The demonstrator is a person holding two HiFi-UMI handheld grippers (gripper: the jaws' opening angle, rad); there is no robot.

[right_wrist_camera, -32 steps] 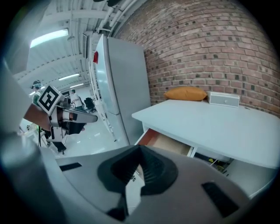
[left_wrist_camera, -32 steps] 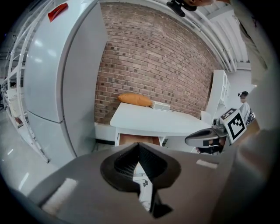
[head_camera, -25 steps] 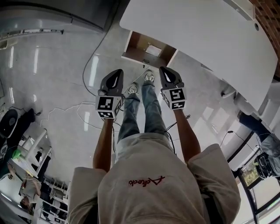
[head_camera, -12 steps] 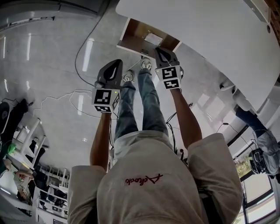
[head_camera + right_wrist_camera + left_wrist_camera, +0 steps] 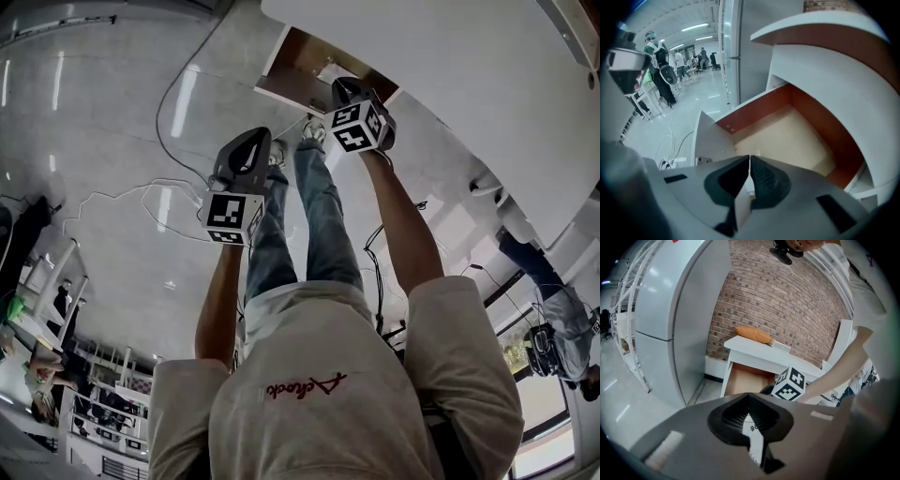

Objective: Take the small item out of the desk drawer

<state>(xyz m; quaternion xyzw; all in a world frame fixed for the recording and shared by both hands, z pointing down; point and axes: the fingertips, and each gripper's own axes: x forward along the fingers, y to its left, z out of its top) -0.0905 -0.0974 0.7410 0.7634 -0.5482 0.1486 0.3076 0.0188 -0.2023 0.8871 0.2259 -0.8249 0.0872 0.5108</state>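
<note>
Right gripper (image 5: 345, 92), clenched empty, is dropping toward the open drawer (image 5: 292, 67) | left gripper (image 5: 249, 141), clenched empty, is trailing behind.

Drawer (image 5: 302, 67) out from under desk (image 5: 469, 84)

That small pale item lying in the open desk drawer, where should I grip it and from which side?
Probably across its narrow width, coming straight down through the open top: the small pale item seems to lie flat on the floor of the drawer, with walls around and the desk top over the back. The right gripper is shut and must open first.
</note>
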